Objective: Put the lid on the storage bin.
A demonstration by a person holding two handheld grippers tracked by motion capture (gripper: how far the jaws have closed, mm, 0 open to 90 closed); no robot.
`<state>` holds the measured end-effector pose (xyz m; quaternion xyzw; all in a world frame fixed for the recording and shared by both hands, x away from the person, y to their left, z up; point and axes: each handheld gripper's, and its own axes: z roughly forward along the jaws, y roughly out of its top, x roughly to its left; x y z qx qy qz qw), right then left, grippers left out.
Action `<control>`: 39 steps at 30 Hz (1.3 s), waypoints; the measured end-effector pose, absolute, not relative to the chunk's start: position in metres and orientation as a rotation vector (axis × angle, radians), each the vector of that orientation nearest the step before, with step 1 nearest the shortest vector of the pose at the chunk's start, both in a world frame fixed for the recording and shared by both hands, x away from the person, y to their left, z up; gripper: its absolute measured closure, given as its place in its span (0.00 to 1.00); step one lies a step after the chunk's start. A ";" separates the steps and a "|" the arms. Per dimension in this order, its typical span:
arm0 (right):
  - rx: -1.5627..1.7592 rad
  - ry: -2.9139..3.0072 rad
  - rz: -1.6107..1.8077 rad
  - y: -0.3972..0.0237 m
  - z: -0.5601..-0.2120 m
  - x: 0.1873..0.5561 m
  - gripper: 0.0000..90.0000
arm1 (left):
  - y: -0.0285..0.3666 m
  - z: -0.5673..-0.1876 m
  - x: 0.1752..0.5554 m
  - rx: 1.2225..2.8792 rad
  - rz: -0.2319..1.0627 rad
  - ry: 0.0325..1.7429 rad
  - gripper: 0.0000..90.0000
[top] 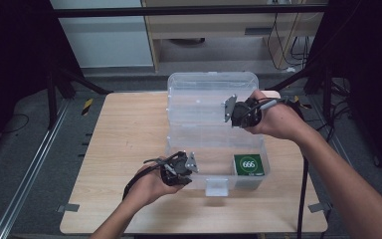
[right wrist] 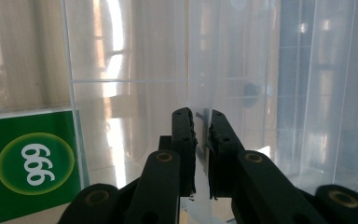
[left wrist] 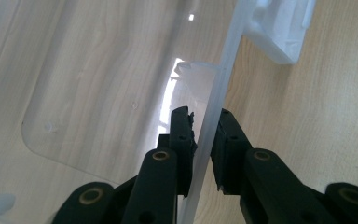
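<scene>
A clear plastic box stands on the wooden table with its lid raised at the back. Inside, at the front right, lies a green pack marked 666, which the right gripper view has at its lower left. My left gripper is at the box's front wall; its jaws are shut on the thin clear wall. My right gripper is over the back of the box, shut on the edge of a clear panel, which looks like the lid.
A white latch hangs at the box's front middle, and sits at the top right in the left gripper view. Bare table lies left and right of the box. Dark frame legs and cables stand beyond the table's far edge.
</scene>
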<state>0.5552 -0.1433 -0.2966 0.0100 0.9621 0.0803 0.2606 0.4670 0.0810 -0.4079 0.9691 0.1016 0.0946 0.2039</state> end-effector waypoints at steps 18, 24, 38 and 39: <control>-0.031 2.526 0.264 -0.146 -0.301 0.524 0.93 | 0.079 -0.409 0.465 2.706 0.296 0.279 0.87; -0.046 2.513 0.257 -0.144 -0.302 0.515 0.93 | 0.079 -0.411 0.461 2.689 0.262 0.364 0.87; -0.041 2.500 0.278 -0.149 -0.308 0.495 0.92 | 0.077 -0.411 0.462 2.692 0.324 0.294 0.86; -0.046 2.496 0.280 -0.149 -0.309 0.495 0.91 | 0.077 -0.412 0.462 2.692 0.325 0.294 0.85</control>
